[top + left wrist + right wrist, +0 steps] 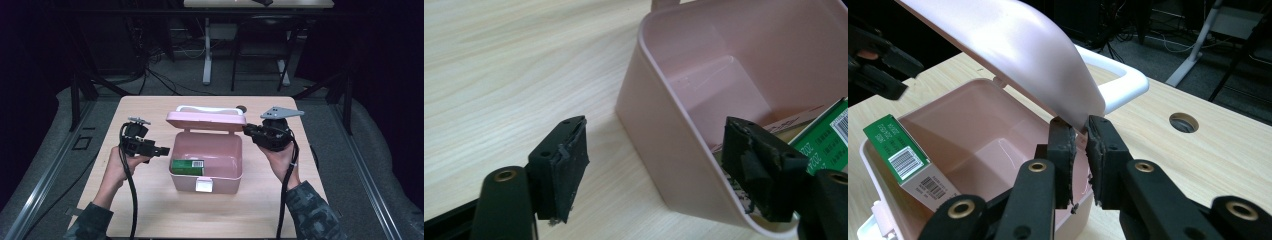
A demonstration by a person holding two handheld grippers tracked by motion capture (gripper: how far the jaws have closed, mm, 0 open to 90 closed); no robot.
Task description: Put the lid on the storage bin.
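High view looks fwd and down on your table (150, 210) from above, whole top in frame. Left gripper view sits close, low, facing the pink box (674, 150) wall. Right gripper view, close too, faces its lid (1013, 55). All three share the box.

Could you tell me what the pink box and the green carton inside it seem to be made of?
Pink box: likely moulded plastic, given its smooth, faintly glossy walls and rounded rim. Green carton: probably printed cardboard, with flat faces, sharp folded edges and barcodes.
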